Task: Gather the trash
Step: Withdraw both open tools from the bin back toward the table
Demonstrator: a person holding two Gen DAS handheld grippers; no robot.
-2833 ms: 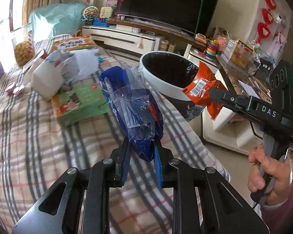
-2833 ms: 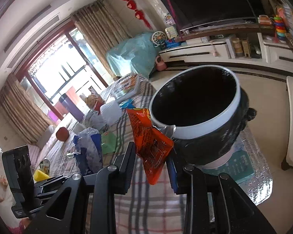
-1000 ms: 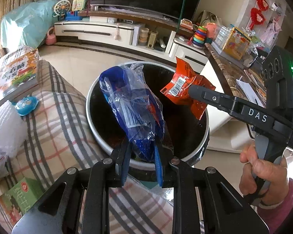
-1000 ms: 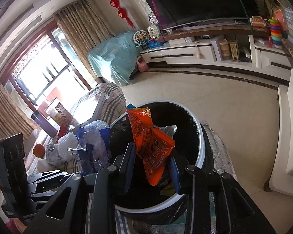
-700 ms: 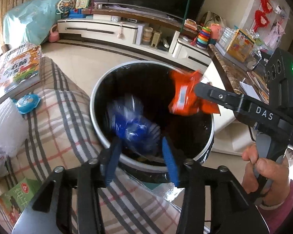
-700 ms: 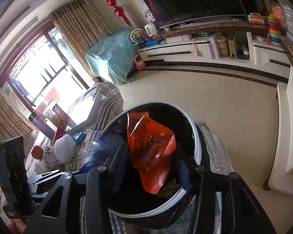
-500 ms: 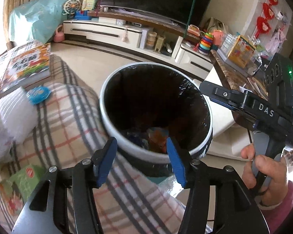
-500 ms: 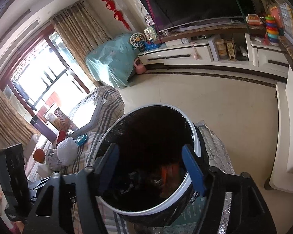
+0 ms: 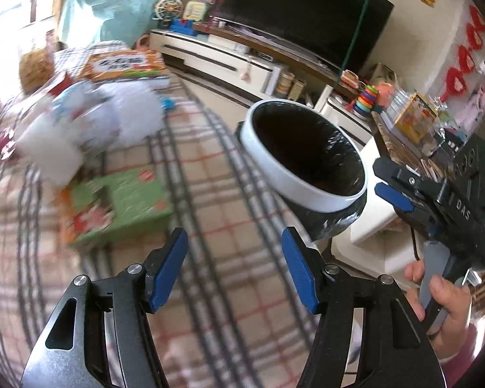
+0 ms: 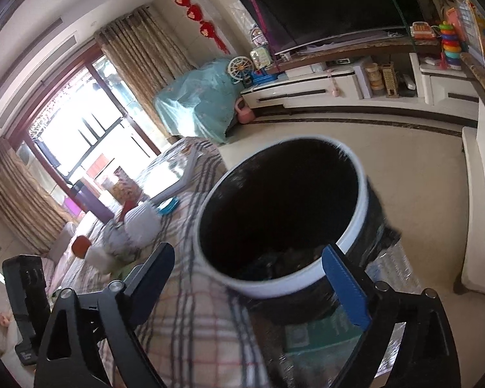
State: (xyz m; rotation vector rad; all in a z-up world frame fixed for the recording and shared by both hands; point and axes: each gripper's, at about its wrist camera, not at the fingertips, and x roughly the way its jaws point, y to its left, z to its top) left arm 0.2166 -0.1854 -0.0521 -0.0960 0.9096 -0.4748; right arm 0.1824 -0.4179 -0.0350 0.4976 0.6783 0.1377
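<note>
**Both claws empty beside the bin, litter left on the plaid cloth**

The left claw is seen with its jaws opening and nothing between its blue pads, held above the plaid-covered desk. The right claw is likewise opening wide and empty, framed over the white-rimmed trash bin, which is lined with a black bag and stands just off the desk's edge. Scraps of wrapping can be made out dimly at the bottom of the bin, so some trash is judged to be already collected. More appears to be left: a green carton lies on the cloth near the left claw, and crumpled white paper or bags are heaped beyond it, blurred. A printed orange box lies farther back; whether it counts as trash cannot be told. The task is judged to be partly done, with further pickups still needed.
</note>
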